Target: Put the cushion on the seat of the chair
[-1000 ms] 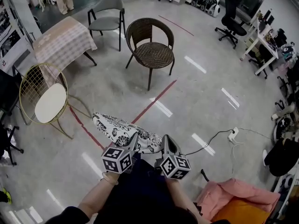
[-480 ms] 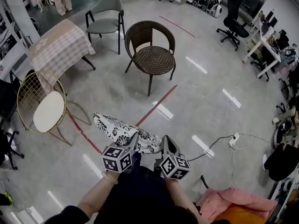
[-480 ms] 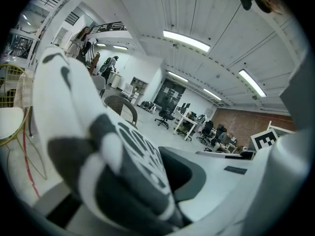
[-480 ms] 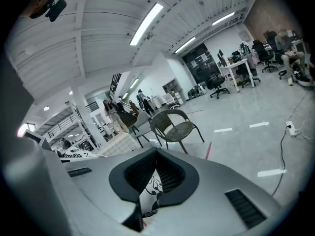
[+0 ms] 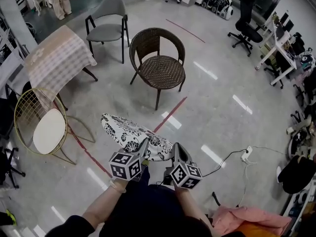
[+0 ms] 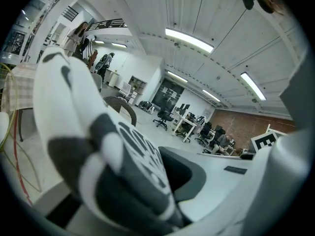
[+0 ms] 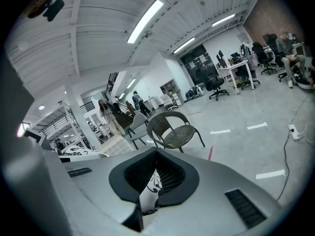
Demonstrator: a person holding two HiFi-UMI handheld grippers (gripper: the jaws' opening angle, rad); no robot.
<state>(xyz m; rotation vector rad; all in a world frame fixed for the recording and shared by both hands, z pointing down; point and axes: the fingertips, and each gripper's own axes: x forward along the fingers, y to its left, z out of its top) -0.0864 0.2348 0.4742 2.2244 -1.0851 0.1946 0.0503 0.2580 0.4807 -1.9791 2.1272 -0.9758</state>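
Left gripper (image 5: 143,147) & right gripper (image 5: 174,151) are each clenched on the near edge of the b/w floral cushion (image 5: 126,132), held above the floor (image 5: 217,112). Only the right gripper view shows fabric pinched betw. its jaws. The left gripper view is mostly cushion. Farther off, well apart from the cushion: wicker chair (image 5: 160,65).

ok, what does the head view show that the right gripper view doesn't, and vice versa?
Head view only: the gold wire chair and the pink cloth on the floor. Right gripper view only: the ceiling lights and people standing at the back. Both: the wicker chair, the grey chair, the power strip and the patterned cushion.
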